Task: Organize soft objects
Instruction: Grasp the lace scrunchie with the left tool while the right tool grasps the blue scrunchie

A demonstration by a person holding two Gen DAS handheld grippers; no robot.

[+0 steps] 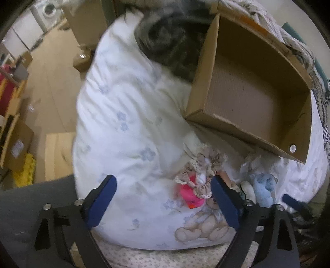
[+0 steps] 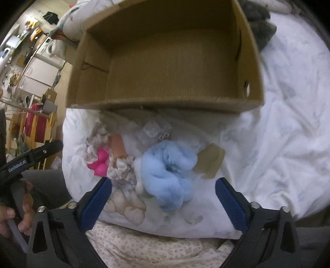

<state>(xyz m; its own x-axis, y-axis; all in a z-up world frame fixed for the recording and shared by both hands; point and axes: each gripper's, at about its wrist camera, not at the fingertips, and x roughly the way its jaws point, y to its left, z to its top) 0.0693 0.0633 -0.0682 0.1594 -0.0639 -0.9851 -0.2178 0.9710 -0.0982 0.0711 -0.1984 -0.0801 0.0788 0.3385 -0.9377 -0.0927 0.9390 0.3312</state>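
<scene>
Duvet (white, floral) bears cardboard box, soft toys

Pale wood-look floor stretching off to the left, dimly lit. Cardboard cartons stacked along the near left edge, something yellow crumpled beside them. White cabinets against the far wall, a white washing machine just beyond. Red fabric hanging on a wooden rack at left. White appliances lined up behind it. Cluttered shelf high up, details too blurred to tell.
</scene>
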